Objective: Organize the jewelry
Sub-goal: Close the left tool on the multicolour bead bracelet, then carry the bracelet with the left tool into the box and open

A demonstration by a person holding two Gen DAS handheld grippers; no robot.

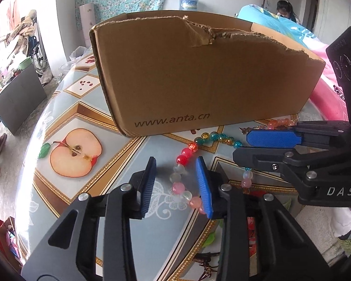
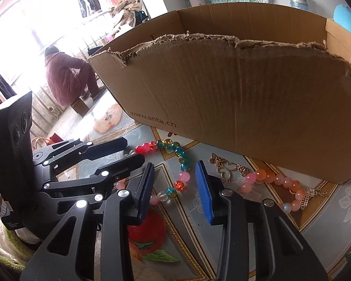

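Low in both frames, your left gripper and right gripper straddled one bead necklace on the table before the cardboard box, jaws part-closed, pads not yet pinching. Round beads could have slipped free, and two pulls might have snapped the string or dragged the pink bracelet lying at right.

Worktop covered in a fruit-print cloth. Lying directly on it: a torn cardboard box, a multicoloured bead strand in front, metal charms, a pink-orange bead bracelet.
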